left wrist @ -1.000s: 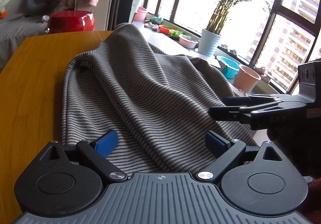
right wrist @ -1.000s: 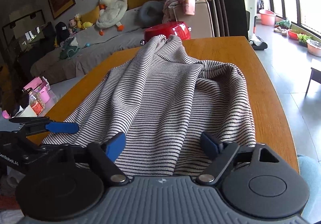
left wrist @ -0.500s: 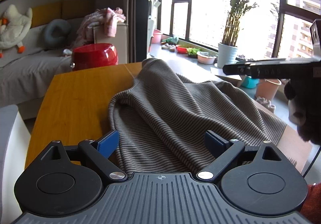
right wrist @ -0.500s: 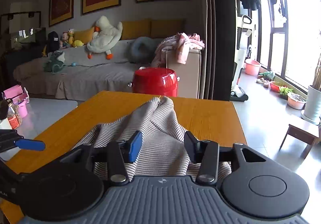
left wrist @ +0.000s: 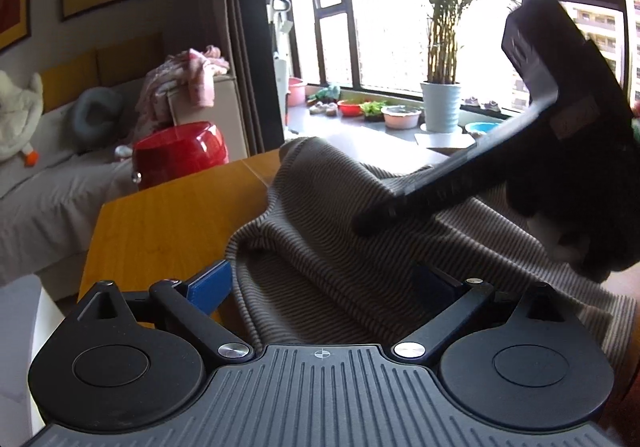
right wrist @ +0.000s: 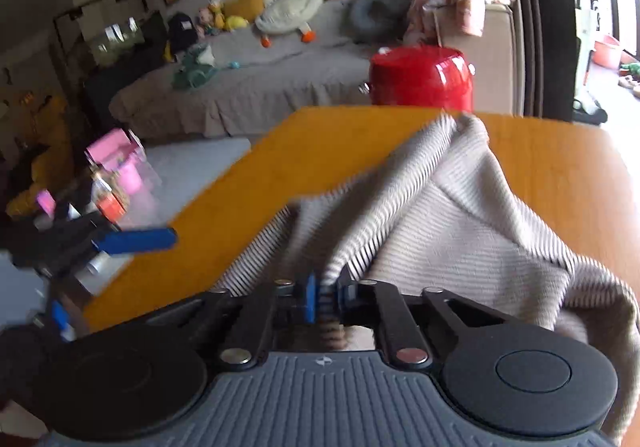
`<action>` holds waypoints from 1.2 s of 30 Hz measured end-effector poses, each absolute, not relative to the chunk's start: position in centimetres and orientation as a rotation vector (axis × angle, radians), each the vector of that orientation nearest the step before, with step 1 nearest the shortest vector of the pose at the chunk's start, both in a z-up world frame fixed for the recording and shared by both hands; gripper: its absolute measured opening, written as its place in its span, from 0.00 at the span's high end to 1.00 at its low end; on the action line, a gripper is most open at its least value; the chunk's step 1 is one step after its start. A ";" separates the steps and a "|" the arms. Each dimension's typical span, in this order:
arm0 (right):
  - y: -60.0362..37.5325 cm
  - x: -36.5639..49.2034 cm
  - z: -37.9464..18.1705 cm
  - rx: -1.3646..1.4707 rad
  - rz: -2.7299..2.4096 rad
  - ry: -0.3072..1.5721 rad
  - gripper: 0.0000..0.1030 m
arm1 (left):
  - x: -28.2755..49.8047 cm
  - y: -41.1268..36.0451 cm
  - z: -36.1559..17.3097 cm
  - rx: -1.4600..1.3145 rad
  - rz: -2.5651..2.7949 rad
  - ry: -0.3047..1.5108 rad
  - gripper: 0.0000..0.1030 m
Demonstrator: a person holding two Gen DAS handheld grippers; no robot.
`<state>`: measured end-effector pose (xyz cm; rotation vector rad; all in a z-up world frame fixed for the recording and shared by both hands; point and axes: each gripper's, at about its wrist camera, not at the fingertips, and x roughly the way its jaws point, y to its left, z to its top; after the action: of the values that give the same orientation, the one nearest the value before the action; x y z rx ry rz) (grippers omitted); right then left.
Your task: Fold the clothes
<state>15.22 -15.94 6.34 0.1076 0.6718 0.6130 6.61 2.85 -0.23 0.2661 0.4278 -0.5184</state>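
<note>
Right gripper [right wrist: 325,297] is pinching a fold of the striped top [right wrist: 460,231], pads squeezed tight on the fabric. Left gripper [left wrist: 320,283] is opening wide, nothing clamped, fabric just lying between its blue pads [left wrist: 210,283]. The top's sitting bunched on the table [left wrist: 172,215].

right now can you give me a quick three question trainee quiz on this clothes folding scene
1. True or false: the right gripper is shut on the striped garment.
2. The left gripper is: A open, B shut on the garment, C shut on nothing.
3. What colour is the table?

Key: 1 true. 2 A; its jaws are opening, with cloth lying between them, not pinched. 3 orange-yellow wood.
</note>
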 end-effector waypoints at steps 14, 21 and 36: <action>-14.3 17.6 13.8 -0.025 0.541 0.512 0.75 | 17.0 3.9 -1.1 -0.037 -0.415 0.374 0.71; -15.9 14.5 8.2 -0.151 0.376 0.704 0.52 | 19.2 9.9 -0.5 -0.251 -0.238 0.398 0.71; -18.8 16.6 6.2 -0.396 0.093 0.594 0.93 | 20.2 13.5 -1.4 -0.366 -0.230 0.464 0.71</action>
<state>16.58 -18.83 6.24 -0.3963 0.5937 0.0928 20.22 13.46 -1.39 -0.3664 0.4636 -0.2295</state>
